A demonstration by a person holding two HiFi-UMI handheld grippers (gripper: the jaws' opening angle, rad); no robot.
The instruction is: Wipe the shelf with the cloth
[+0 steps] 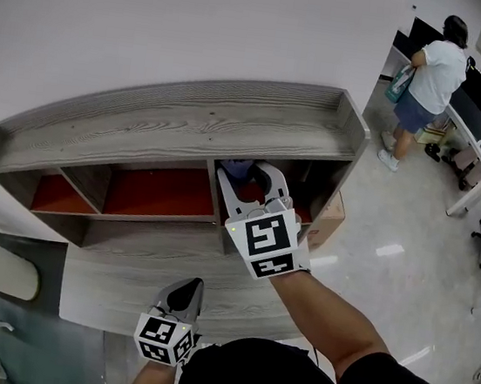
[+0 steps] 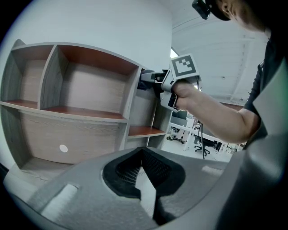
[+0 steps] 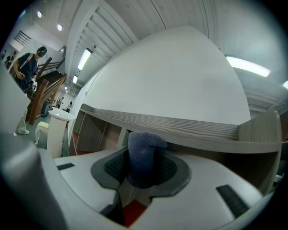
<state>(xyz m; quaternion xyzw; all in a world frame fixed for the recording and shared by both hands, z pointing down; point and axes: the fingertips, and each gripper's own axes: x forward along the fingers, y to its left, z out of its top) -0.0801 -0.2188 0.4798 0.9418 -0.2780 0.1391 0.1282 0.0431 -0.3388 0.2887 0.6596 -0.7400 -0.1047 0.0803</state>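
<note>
Pinching a wad of blue cloth [image 3: 143, 152] between its fingers, the right gripper [image 1: 248, 177] is reached out to the shelf [image 1: 170, 125]. The cloth sits at the mouth of the right-hand compartment [image 1: 311, 192], just under the front edge of the top board and beside the upright divider [image 1: 214, 194]. No view shows whether the cloth touches the wood.

The cloth looks soft and fleecy. I judge it light and limp, ready to bunch up or slip out of a loose pinch. The hold is on a folded middle part, and a rounded tuft stands proud beyond the fingertips. That tuft is the working face, so the grip seems suited to wiping, provided the fabric and not the hard fingertips meets the board. A drag across the grainy wood could tug the cloth free, so the clench needs to be firm.

The right forearm [image 1: 329, 317] stretches forward from the body, nearly straight, with the marker cube [image 1: 268, 239] facing up. The left gripper [image 1: 184, 298] hangs low and close to the body, well apart from the cloth. Its fingers are closed on one another with nothing between them, and they point toward the lower front of the shelf.
</note>
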